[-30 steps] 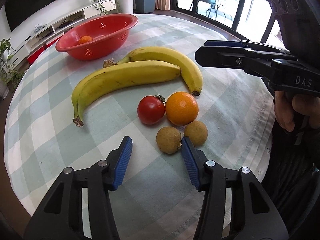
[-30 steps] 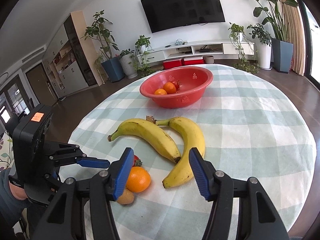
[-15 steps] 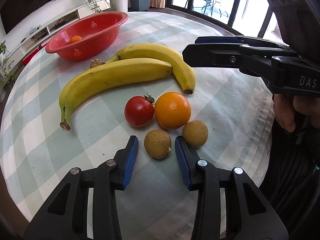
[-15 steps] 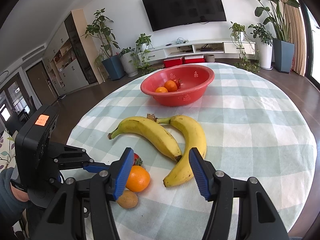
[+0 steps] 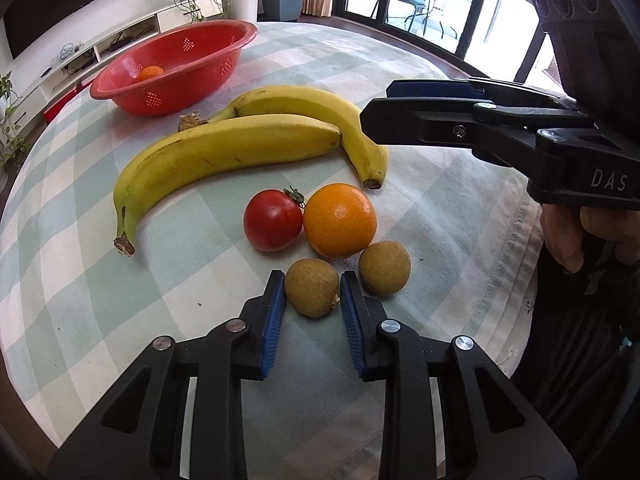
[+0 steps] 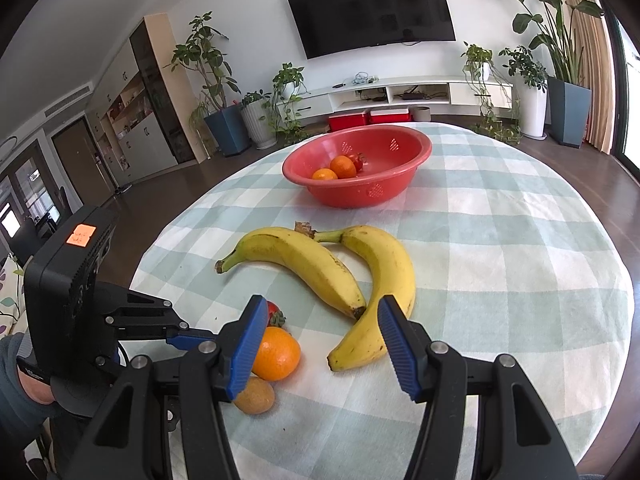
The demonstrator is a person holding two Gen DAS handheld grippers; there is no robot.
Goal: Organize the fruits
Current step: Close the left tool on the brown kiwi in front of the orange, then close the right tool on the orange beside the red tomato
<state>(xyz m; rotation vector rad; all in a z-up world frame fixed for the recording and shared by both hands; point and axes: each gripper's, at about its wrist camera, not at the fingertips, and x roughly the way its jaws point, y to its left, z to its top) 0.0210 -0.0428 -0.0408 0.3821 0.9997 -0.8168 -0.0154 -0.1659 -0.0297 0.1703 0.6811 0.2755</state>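
A small brown fruit lies on the checked tablecloth with my left gripper around it. The blue pads touch both of its sides, so the gripper is shut on it. A second brown fruit, an orange and a tomato lie just beyond. Two bananas are farther back. My right gripper hovers open above the near banana tips, holding nothing. The red bowl at the far side holds two oranges and a small tomato.
The round table's edge runs close on the right, beside the hand holding the right gripper. Beyond the table stand a TV unit, potted plants and a dark wood floor.
The left gripper has slid forward slightly and its jaws have drawn in from wide apart until the pads meet the near brown fruit. The right gripper has stayed put.
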